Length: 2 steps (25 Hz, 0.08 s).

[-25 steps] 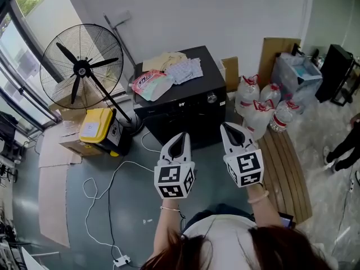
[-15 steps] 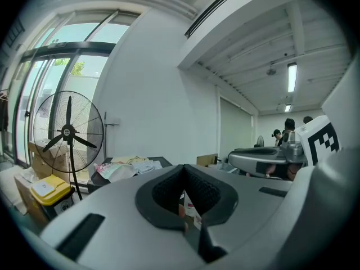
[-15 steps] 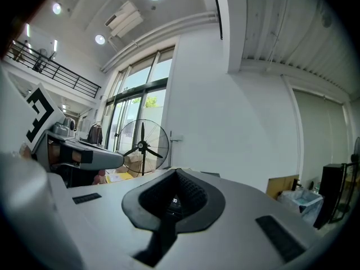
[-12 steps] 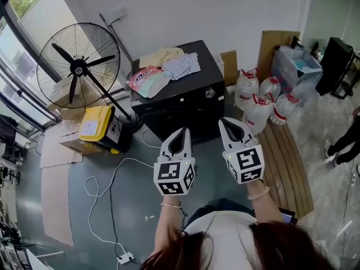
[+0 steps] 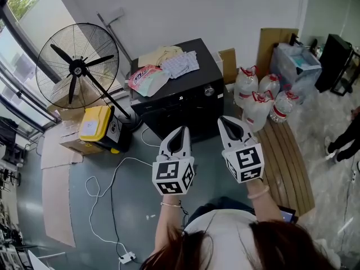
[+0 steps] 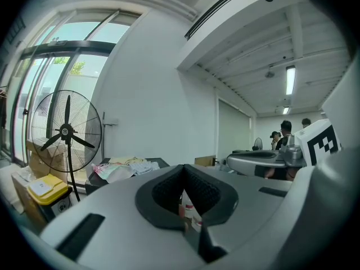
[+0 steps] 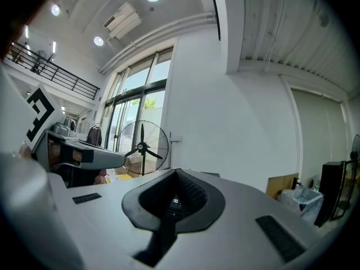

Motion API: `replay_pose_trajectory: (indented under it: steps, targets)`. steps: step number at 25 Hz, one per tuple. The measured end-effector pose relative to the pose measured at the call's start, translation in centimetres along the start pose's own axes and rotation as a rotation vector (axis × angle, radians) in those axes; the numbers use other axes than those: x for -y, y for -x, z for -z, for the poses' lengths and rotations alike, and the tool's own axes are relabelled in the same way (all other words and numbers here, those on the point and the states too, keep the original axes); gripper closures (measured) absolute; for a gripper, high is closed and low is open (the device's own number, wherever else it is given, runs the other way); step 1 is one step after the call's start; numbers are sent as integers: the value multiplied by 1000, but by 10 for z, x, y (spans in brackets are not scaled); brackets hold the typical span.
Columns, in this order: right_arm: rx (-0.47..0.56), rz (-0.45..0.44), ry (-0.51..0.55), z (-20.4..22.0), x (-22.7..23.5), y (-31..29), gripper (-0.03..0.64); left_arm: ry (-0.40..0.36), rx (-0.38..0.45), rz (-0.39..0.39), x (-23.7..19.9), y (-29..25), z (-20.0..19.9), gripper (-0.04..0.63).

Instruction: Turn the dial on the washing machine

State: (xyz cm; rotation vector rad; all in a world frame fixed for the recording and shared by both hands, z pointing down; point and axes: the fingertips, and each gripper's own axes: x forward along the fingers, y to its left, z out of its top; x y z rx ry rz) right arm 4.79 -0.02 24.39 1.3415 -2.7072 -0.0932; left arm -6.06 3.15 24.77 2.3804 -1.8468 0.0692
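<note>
The person holds both tools in front of the body, side by side and apart from each other. The left gripper (image 5: 179,134) has its two fingers pressed together, and nothing is between them. The right gripper (image 5: 229,125) is the same: fingers closed one against the other, with nothing pinched. Both point toward the black box-shaped washing machine (image 5: 183,103), which stands on the grey floor just beyond their tips, not touched by them.

The front of the machine faces the person. The small round silver dial (image 5: 210,90) sits on the upper right part of this dark front panel, near the right edge. It is beyond the right gripper and clearly apart from it.

On the flat top of the machine lie a pink and white plastic packet (image 5: 147,77), a white patterned cloth (image 5: 181,64) and a beige cloth (image 5: 160,55).

A thin white cable (image 5: 107,190) winds over the floor at the left. To the right of the machine stand clear water bottles with red handles (image 5: 260,101), beside a wooden slatted bench (image 5: 288,167). To the left are a yellow and black box (image 5: 97,125) and a large black standing fan (image 5: 76,66).
</note>
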Motion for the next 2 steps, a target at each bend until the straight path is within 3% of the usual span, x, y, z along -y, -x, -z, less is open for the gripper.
replay_pose_trajectory:
  steps: [2]
  targets:
    - [2, -1, 2, -1, -1, 0, 591, 1, 3, -1, 0, 1, -1, 578]
